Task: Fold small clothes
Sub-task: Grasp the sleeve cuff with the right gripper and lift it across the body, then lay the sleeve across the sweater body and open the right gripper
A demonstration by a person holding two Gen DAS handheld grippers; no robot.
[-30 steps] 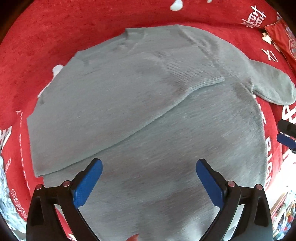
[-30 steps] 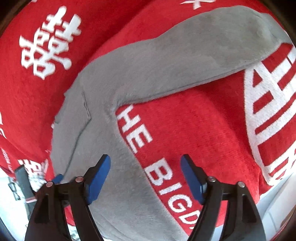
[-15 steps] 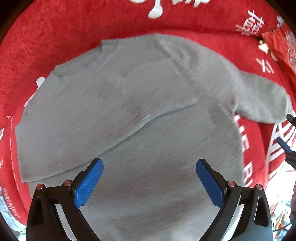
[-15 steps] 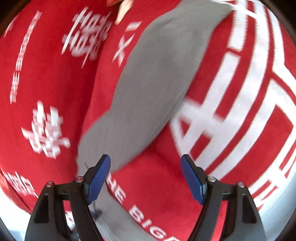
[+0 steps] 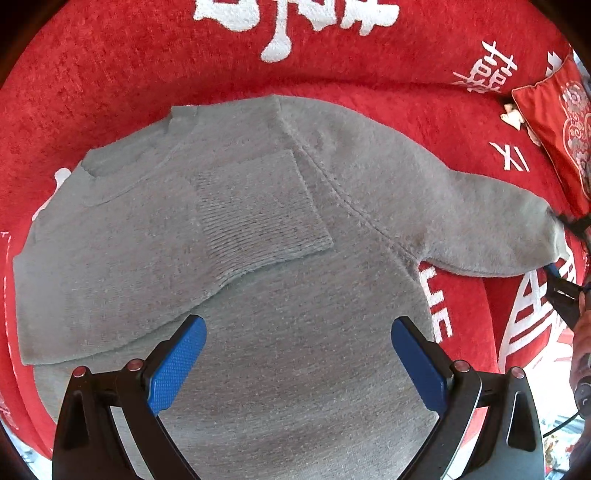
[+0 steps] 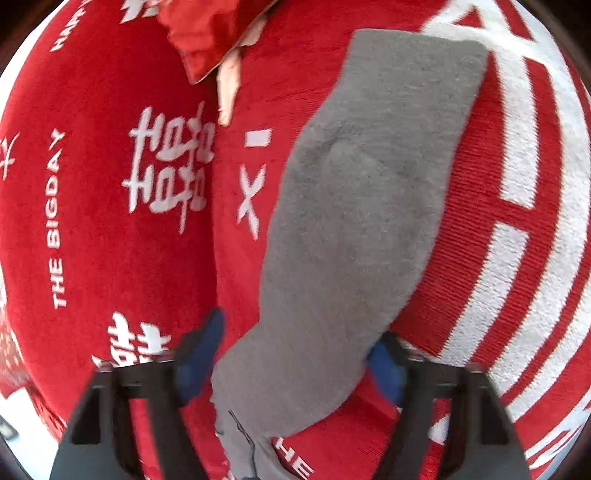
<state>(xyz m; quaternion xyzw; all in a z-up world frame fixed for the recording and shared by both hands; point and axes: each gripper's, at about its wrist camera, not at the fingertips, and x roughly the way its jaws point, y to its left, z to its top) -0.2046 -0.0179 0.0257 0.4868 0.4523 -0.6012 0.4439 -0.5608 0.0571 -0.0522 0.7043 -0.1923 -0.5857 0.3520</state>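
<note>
A small grey knit sweater (image 5: 295, 295) lies flat on a red blanket (image 5: 147, 66). One sleeve (image 5: 258, 206) is folded across its chest. The other sleeve (image 5: 480, 218) stretches out to the right. My left gripper (image 5: 298, 354) is open and empty, hovering over the sweater's lower body. My right gripper (image 6: 295, 362) is open with its jaws either side of the outstretched sleeve (image 6: 362, 221), near the shoulder end. The right gripper also shows in the left wrist view (image 5: 561, 258) beside the sleeve's cuff.
The red blanket (image 6: 92, 221) carries white characters and lettering. A red embroidered cushion (image 5: 554, 122) lies at the far right; it also shows in the right wrist view (image 6: 207, 33) at the top. The blanket's edge and a pale floor show at the lower right.
My right gripper has swung round and moved over the outstretched sleeve, which now lies between its jaws. My left gripper has drawn back a little, so more of the sweater shows.
</note>
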